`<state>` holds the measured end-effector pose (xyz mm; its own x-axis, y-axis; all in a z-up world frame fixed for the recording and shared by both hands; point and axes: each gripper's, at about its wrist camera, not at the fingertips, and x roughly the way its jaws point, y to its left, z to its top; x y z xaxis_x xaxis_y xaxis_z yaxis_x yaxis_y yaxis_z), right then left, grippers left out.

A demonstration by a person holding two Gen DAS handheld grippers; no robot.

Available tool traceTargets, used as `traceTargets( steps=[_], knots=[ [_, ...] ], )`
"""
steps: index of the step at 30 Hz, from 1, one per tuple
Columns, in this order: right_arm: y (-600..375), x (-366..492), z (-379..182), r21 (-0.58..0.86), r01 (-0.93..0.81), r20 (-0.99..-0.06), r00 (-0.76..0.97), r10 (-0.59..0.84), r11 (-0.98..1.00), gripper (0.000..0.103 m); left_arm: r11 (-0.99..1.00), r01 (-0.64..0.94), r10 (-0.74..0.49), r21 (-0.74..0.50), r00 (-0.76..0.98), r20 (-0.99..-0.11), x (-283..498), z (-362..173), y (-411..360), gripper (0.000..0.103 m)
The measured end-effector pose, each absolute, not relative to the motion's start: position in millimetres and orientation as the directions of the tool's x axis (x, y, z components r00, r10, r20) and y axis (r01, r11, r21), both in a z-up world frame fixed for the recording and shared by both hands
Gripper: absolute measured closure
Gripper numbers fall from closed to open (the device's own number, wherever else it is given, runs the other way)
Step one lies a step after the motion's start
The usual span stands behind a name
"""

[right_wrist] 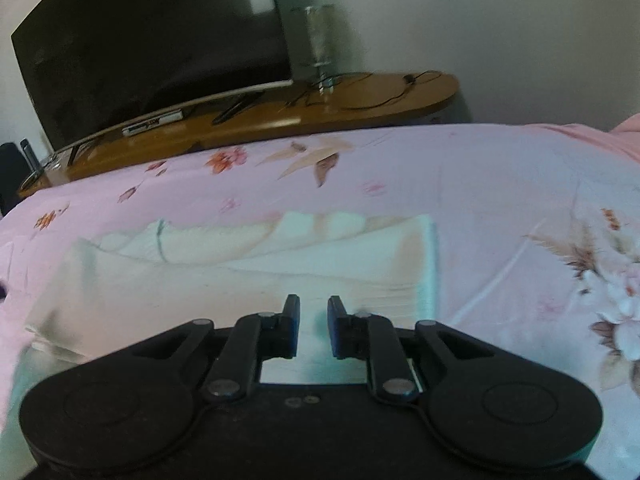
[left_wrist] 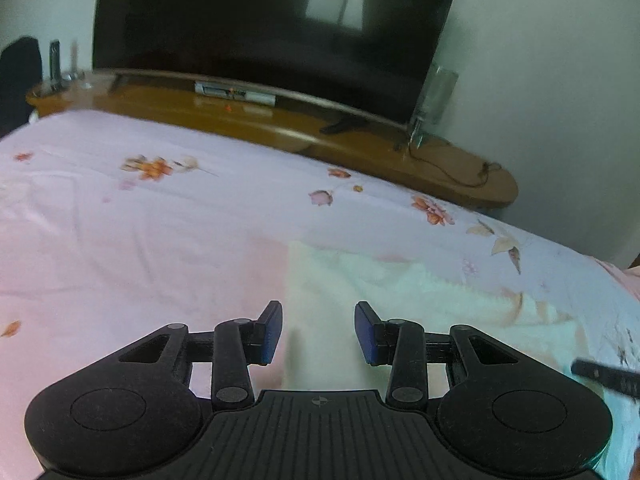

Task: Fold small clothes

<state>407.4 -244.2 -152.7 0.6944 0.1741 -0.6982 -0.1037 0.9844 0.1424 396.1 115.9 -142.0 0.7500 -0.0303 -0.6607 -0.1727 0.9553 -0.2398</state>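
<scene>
A pale cream, fuzzy small garment (left_wrist: 400, 292) lies flat on the pink flowered bedsheet (left_wrist: 140, 240). In the right wrist view the garment (right_wrist: 240, 272) shows a folded layer with a straight right edge. My left gripper (left_wrist: 319, 312) hovers over the garment's left edge, open, with its blue pads well apart and nothing between them. My right gripper (right_wrist: 313, 304) is above the garment's near part. Its jaws stand a narrow gap apart, and only the cloth lying below shows through the gap.
A wooden TV stand (left_wrist: 280, 120) with a large dark television (left_wrist: 260, 20) runs along the far side of the bed, with cables and a clear holder (right_wrist: 320, 40) on it. A dark object (left_wrist: 608, 376) pokes in at the right edge. The bedsheet (right_wrist: 500, 200) stretches right.
</scene>
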Motion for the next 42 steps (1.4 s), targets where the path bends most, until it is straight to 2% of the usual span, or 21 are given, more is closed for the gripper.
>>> traceTargets(
  steps=[5, 7, 8, 9, 11, 13, 17, 21, 22, 24, 26, 28, 29, 35, 38, 39, 41, 42],
  knots=[
    [-242, 412, -158, 0.126, -0.114, -0.712, 0.681, 0.170, 0.985, 0.084, 0.932, -0.230, -0.047, -0.280, 0.689, -0.723, 438, -170, 127, 0.063],
    [-245, 414, -159, 0.119, -0.112, -0.711, 0.684, 0.163, 0.987, 0.083, 0.921, -0.240, -0.062, -0.307, 0.689, -0.723, 446, -175, 129, 0.033],
    [-246, 415, -159, 0.115, -0.114, -0.709, 0.686, 0.162, 0.987, 0.083, 0.922, -0.246, -0.048, -0.298, 0.692, -0.721, 449, -176, 128, 0.004],
    [-247, 417, -160, 0.113, -0.117, -0.709, 0.686, 0.162, 0.987, 0.083, 0.927, -0.262, -0.005, -0.268, 0.706, -0.709, 449, -177, 126, 0.000],
    [-252, 425, -158, 0.115, -0.106, -0.706, 0.691, 0.157, 0.988, 0.082, 0.933, -0.244, -0.008, -0.265, 0.721, -0.693, 453, -177, 124, 0.000],
    [-261, 433, -158, 0.126, -0.084, -0.702, 0.696, 0.149, 0.988, 0.075, 0.932, -0.219, -0.048, -0.289, 0.717, -0.696, 459, -180, 124, 0.000],
    [-266, 443, -166, 0.099, -0.091, -0.721, 0.680, 0.134, 0.991, 0.075, 0.935, -0.203, -0.061, -0.291, 0.715, -0.697, 466, -185, 125, 0.001],
    [-258, 444, -170, 0.092, -0.175, -0.726, 0.662, 0.186, 0.980, 0.051, 0.934, -0.199, -0.075, -0.296, 0.700, -0.710, 467, -193, 125, 0.001],
    [-253, 443, -171, 0.065, -0.196, -0.726, 0.663, 0.181, 0.978, 0.049, 0.937, -0.194, -0.077, -0.292, 0.698, -0.712, 468, -195, 124, 0.001],
    [-245, 444, -174, 0.018, -0.228, -0.734, 0.658, 0.168, 0.974, 0.054, 0.941, -0.189, -0.072, -0.280, 0.698, -0.712, 468, -197, 123, 0.001],
    [-239, 441, -175, -0.016, -0.251, -0.731, 0.663, 0.160, 0.968, 0.070, 0.942, -0.183, -0.075, -0.281, 0.701, -0.710, 468, -199, 122, 0.001],
    [-233, 437, -175, -0.040, -0.262, -0.727, 0.670, 0.152, 0.964, 0.090, 0.943, -0.174, -0.083, -0.284, 0.703, -0.706, 469, -198, 121, 0.001],
    [-231, 435, -174, -0.051, -0.262, -0.724, 0.675, 0.145, 0.964, 0.093, 0.942, -0.170, -0.089, -0.290, 0.705, -0.703, 469, -197, 121, 0.001],
    [-247, 427, -169, -0.025, -0.168, -0.675, 0.730, 0.107, 0.985, 0.097, 0.938, -0.152, -0.112, -0.311, 0.716, -0.689, 471, -194, 116, 0.001],
    [-259, 430, -177, 0.011, -0.123, -0.694, 0.713, 0.096, 0.992, 0.097, 0.944, -0.164, -0.091, -0.288, 0.706, -0.702, 476, -198, 112, 0.001],
    [-258, 430, -177, 0.008, -0.138, -0.698, 0.709, 0.104, 0.990, 0.096, 0.950, -0.172, -0.070, -0.261, 0.697, -0.714, 477, -201, 110, 0.011],
    [-252, 430, -175, -0.017, -0.155, -0.695, 0.712, 0.099, 0.988, 0.091, 0.960, -0.195, -0.004, -0.199, 0.704, -0.710, 475, -202, 108, 0.025],
    [-253, 430, -174, 0.001, -0.148, -0.698, 0.708, 0.107, 0.989, 0.090, 0.957, -0.206, 0.001, -0.206, 0.708, -0.707, 474, -202, 111, 0.031]
  ],
)
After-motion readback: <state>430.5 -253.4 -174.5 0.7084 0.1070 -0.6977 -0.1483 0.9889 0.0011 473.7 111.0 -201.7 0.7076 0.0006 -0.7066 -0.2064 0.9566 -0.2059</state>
